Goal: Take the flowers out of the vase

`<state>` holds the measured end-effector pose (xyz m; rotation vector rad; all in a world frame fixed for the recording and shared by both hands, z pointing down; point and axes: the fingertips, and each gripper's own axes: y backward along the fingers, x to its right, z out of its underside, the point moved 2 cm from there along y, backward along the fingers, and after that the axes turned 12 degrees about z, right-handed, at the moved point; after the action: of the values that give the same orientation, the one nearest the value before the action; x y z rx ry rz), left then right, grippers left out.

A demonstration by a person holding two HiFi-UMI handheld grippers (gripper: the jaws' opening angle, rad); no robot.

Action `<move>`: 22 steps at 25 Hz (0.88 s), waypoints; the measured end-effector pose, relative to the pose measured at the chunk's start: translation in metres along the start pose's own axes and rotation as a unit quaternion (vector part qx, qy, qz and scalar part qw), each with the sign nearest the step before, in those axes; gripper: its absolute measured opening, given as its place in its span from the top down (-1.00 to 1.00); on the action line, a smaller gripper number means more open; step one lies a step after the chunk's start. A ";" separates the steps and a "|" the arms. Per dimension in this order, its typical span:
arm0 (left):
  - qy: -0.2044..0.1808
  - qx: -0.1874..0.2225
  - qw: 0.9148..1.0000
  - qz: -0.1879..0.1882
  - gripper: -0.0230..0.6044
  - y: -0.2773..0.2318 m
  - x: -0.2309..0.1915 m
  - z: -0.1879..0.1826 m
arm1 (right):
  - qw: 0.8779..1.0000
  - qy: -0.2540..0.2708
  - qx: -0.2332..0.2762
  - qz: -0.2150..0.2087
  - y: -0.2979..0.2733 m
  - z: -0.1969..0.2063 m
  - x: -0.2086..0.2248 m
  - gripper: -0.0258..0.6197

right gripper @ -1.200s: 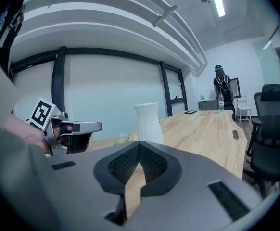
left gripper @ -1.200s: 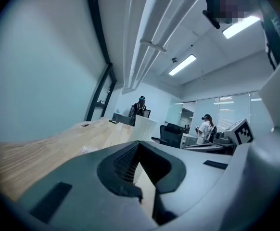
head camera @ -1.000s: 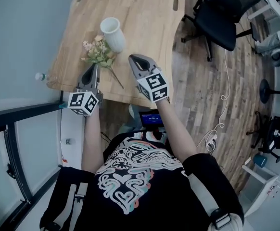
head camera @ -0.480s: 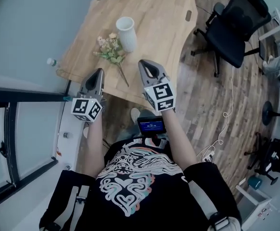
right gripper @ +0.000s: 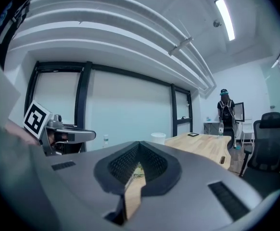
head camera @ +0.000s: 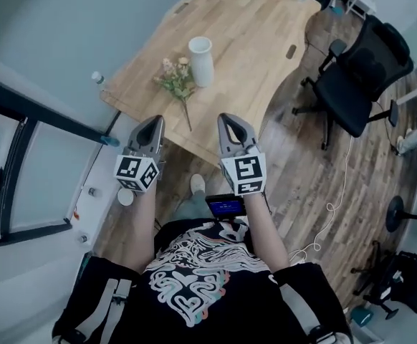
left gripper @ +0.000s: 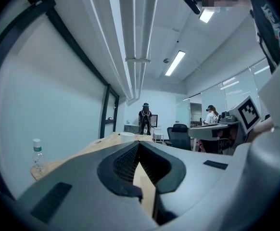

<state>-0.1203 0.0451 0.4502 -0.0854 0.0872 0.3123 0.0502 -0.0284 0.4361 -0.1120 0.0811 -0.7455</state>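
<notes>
A white vase [head camera: 200,61] stands upright on the wooden table [head camera: 251,34]. The bunch of flowers [head camera: 178,83] lies flat on the table just left of the vase, stems pointing toward the near edge. My left gripper [head camera: 153,123] and right gripper [head camera: 227,120] hover side by side short of the table's near edge, both shut and empty. In the left gripper view the shut jaws [left gripper: 139,143] point level over the table toward the vase [left gripper: 127,135]. In the right gripper view the flowers [right gripper: 136,173] show through the slit below the shut tips [right gripper: 140,142], and the vase [right gripper: 158,137] stands beyond.
A water bottle [head camera: 97,79] stands at the table's left corner. A black office chair [head camera: 362,77] sits to the right on the wood floor, where a white cable [head camera: 337,185] trails. A person [left gripper: 145,117] stands at the far end of the room.
Both grippers have drawn back from the table toward the person and risen, still shut. The flowers and the vase have stayed where they were on the table.
</notes>
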 end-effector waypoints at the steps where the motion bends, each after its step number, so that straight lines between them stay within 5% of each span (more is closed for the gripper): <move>1: 0.000 0.001 1.000 -0.004 0.92 0.005 0.009 0.000 | 1.000 0.001 0.004 0.000 0.011 -0.002 0.000 0.90; 11: -0.025 0.010 0.999 -0.034 0.92 0.037 0.067 -0.012 | 1.000 0.013 0.008 -0.010 0.071 -0.001 0.004 0.90; 22: -0.030 0.017 0.999 -0.041 0.92 0.048 0.083 -0.015 | 1.000 0.005 0.009 0.006 0.083 -0.004 0.015 0.90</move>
<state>-0.0573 0.1144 0.4240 -0.0452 0.0300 0.2313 0.1169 0.0218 0.4203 -0.0906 0.0847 -0.7355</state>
